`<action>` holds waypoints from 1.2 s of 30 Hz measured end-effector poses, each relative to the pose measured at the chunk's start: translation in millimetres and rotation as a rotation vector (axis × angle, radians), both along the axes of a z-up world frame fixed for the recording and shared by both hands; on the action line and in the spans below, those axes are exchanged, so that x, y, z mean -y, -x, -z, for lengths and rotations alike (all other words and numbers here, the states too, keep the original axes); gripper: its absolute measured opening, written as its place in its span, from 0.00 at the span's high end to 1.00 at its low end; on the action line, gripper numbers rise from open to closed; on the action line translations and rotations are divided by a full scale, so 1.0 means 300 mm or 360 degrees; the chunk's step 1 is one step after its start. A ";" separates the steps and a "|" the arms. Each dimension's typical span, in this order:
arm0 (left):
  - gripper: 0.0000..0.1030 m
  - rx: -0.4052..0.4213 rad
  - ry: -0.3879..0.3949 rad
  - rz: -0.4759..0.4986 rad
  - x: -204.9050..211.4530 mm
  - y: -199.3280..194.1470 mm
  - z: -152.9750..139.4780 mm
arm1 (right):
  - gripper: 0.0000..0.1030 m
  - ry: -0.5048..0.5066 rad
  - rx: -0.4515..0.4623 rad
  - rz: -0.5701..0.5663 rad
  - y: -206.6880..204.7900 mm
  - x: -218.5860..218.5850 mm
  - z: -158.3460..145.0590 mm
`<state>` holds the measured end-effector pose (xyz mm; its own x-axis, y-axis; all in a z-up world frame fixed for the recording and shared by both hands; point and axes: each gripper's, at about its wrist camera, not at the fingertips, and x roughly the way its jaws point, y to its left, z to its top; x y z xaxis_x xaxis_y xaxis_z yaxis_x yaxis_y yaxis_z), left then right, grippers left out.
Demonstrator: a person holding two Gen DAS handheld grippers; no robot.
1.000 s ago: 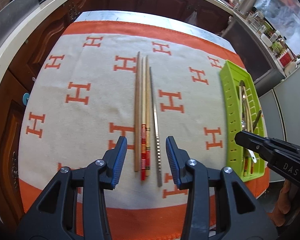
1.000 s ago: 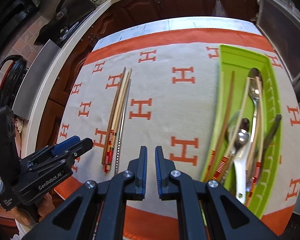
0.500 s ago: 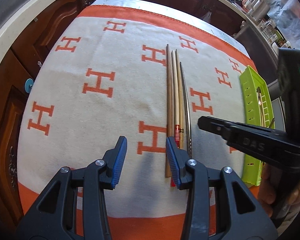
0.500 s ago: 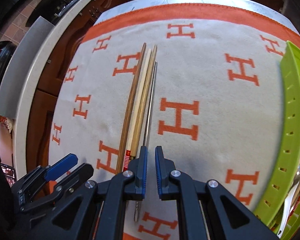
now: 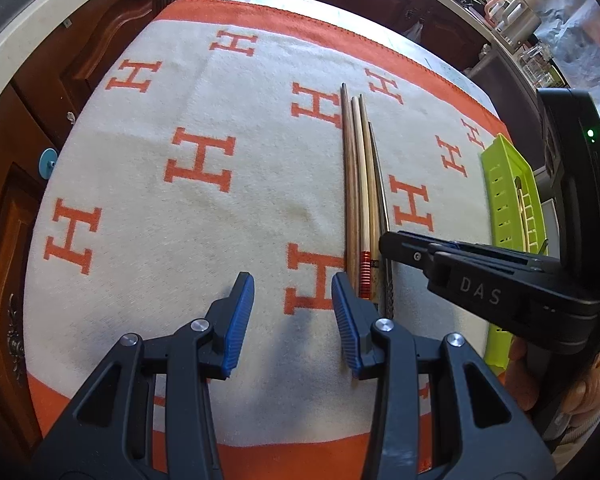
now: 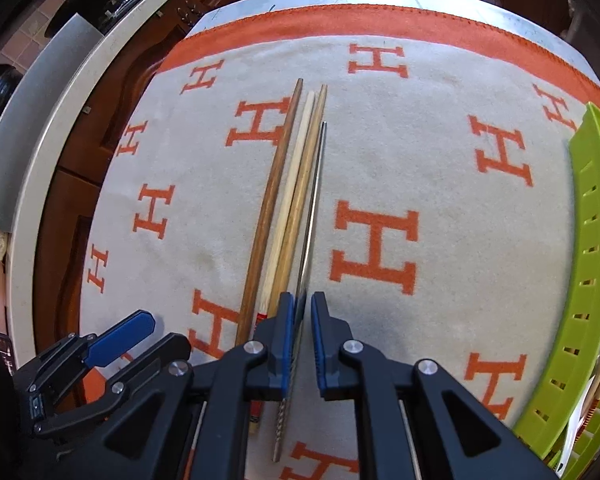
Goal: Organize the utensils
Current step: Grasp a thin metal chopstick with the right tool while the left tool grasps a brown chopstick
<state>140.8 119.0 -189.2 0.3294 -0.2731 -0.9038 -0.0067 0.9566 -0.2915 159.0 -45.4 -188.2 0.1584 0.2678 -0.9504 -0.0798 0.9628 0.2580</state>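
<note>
The right claw is clenched almost completely, only a thin slit left between its blue pads, and it sits directly over the near part of the metal chopstick; the chopstick's shaft runs into that slit, but whether the pads actually press on it cannot be told. The left claw is released, its jaws partly apart over bare cloth, with nothing between them; its right finger stands just beside the near end of the dark wooden chopstick. Four chopsticks lie side by side on the orange-and-cream blanket that covers the tabletop: the dark wooden one, a pale chopstick, a tan chopstick and the metal one on the right. Their long axes run away from the cameras, thin tips at the far end, thick decorated ends towards the claws. A green tray sits at the blanket's right edge, well apart from them.
</note>
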 end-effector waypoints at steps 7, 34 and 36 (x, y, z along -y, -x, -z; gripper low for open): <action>0.64 0.0006 0.0002 0.0006 0.001 -0.002 0.005 | 0.95 0.0099 0.0062 -0.0015 -0.003 -0.030 0.000; 0.64 0.0130 -0.0277 0.0182 0.177 -0.137 0.051 | 0.95 0.0029 0.0101 0.0196 0.097 0.153 0.006; 0.64 0.0148 -0.0332 0.0197 0.195 -0.138 0.054 | 0.95 0.0033 0.0113 0.0189 0.101 0.153 0.005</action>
<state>182.2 60.6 -205.3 0.3891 -0.1271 -0.9124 0.1319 0.9879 -0.0814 128.6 -91.2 -189.7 0.2546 0.2236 -0.9408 0.0179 0.9717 0.2357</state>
